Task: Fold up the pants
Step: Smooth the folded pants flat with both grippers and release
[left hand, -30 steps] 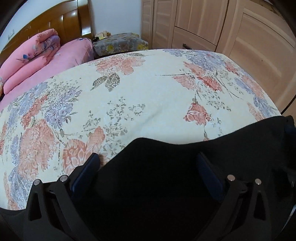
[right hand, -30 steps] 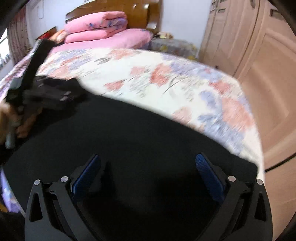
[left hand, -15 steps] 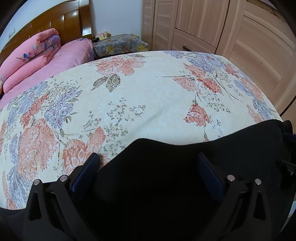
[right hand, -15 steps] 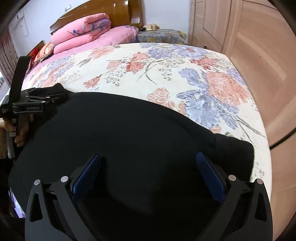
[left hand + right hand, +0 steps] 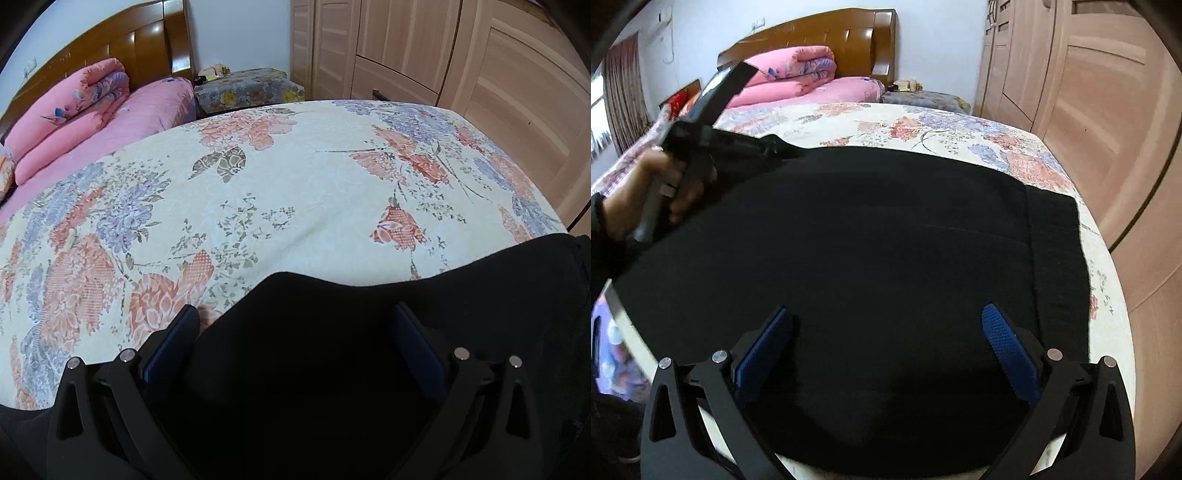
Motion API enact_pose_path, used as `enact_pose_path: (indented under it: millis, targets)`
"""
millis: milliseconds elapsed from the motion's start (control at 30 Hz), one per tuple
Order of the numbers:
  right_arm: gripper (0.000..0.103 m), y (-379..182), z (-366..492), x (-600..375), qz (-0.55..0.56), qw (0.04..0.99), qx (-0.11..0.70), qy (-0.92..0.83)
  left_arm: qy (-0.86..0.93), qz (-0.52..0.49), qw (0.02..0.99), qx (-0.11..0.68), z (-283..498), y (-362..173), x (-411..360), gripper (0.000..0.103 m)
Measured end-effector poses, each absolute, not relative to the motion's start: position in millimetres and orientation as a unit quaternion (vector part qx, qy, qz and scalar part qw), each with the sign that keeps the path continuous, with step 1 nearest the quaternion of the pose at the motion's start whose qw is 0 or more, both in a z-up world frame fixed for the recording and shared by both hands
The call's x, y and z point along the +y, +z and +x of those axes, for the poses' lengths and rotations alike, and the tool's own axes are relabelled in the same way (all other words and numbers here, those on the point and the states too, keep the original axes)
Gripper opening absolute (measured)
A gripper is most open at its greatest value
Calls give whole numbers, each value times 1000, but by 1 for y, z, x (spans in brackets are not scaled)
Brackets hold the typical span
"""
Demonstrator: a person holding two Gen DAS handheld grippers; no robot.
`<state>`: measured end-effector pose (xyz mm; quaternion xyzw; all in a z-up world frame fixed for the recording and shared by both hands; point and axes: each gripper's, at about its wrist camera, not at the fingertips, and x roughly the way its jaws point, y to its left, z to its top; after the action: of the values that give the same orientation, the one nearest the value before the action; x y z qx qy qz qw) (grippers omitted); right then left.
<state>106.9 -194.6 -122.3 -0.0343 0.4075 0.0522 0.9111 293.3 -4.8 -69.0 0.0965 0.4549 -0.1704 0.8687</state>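
Black pants [image 5: 871,236] lie spread flat on the floral bedspread [image 5: 960,129]; they also fill the bottom of the left wrist view [image 5: 332,332]. A folded band of the pants [image 5: 1056,251] runs along their right side. My right gripper [image 5: 886,325] is open above the near part of the pants, holding nothing. My left gripper [image 5: 295,325] is open over the pants' far left edge, holding nothing; it also shows in the right wrist view [image 5: 738,144], held by a hand.
Folded pink quilts [image 5: 66,114] and a pink sheet lie at the headboard [image 5: 820,33]. A floral-covered bedside stand [image 5: 247,88] sits beyond the bed. Wooden wardrobe doors [image 5: 461,55] line the right side. The bed's right edge [image 5: 1108,295] is close to the pants.
The right gripper has pulled back and risen, so more of the pants and their right band show. The left gripper has hardly moved. Both stay open.
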Motion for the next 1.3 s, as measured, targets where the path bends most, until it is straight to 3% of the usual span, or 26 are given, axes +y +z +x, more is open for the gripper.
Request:
enact_pose_path:
  millis: [433,700,800,933,1033,1300]
  targets:
    - [99,-124,97,-192,-44,917,392,59,-129,128,879,441,278,-61,-12,102]
    - [99,-114,104,-193,-18,917,396,50,-141,95,911,374,181,-6,18,102]
    - [99,-107,106,-180,0,921,380,82,-131,100,910,381,148,-16,30,102]
    - [99,-108,113,-145,-57,921,376,82,-120,66,904,405,115,-43,54,102]
    - [99,-122,125,-138,-59,909,404,81,-127,67,895,422,105,-65,55,102]
    - [99,-125,116,-163,-20,906,415,80,-129,56,895,422,99,-63,63,102]
